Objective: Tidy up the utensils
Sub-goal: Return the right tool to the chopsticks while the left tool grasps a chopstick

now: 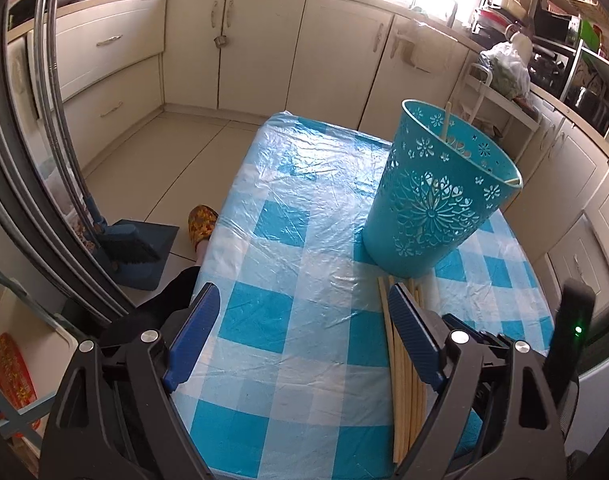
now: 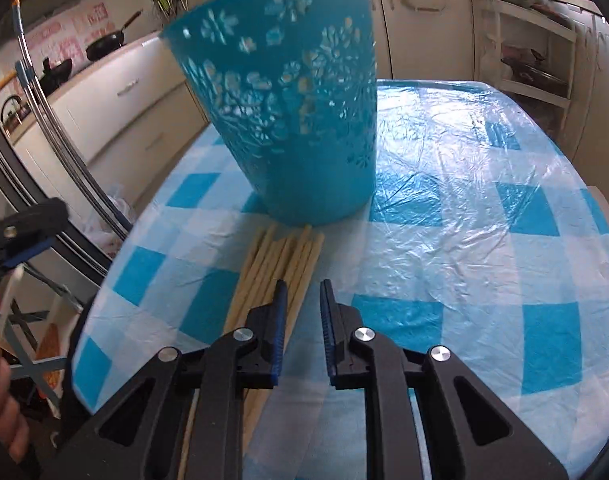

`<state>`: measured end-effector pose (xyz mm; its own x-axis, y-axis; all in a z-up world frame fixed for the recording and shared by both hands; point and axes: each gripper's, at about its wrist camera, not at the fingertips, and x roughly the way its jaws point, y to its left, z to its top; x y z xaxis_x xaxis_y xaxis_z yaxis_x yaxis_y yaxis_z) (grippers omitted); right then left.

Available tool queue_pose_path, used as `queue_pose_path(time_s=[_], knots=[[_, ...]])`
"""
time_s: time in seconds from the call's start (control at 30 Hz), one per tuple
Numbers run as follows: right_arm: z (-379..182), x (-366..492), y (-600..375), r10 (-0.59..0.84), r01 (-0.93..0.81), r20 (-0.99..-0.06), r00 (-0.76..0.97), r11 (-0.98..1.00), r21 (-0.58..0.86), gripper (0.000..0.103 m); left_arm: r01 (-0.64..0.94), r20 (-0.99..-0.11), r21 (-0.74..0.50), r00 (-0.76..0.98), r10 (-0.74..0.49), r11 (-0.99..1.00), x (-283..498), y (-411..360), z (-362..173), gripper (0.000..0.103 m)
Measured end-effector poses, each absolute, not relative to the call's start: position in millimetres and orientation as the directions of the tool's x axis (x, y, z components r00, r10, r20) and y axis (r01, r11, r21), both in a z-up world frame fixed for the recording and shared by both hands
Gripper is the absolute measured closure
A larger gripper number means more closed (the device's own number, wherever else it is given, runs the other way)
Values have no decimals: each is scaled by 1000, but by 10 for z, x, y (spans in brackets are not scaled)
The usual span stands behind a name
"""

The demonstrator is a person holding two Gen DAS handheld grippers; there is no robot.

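A teal perforated holder (image 1: 436,196) stands on the blue-and-white checked table (image 1: 288,320) with one wooden chopstick (image 1: 445,124) sticking out of it. Several loose wooden chopsticks (image 1: 406,376) lie on the cloth in front of it, under my left gripper's right finger. My left gripper (image 1: 304,300) is wide open and empty. In the right wrist view the holder (image 2: 292,112) is close ahead and the chopsticks (image 2: 280,268) lie just left of my right gripper (image 2: 302,292), which is slightly open and holds nothing. The left gripper (image 2: 20,232) shows at that view's left edge.
Cream kitchen cabinets (image 1: 260,48) run behind the table. A dustpan and brush (image 1: 136,248) stand on the floor at the left, by a slipper (image 1: 202,224). A white rack (image 2: 528,40) stands past the table's far right corner.
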<state>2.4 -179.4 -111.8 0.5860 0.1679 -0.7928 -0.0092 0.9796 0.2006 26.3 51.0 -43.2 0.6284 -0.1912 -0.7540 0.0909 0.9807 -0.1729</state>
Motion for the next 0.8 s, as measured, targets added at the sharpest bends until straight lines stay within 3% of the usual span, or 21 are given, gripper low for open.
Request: queue_pose_path(time_s=[0.37,0.8], knots=[[-1219,-5,-1826,135,-31,-807,575,989,143,93,146,-835,-115,522,-175,983,539,169,-892,21],[-1243,-96,-2111,211,-40,-778,592,972,233,94,180,-884,-29,455,-109,983,833,-245,-1252,21]])
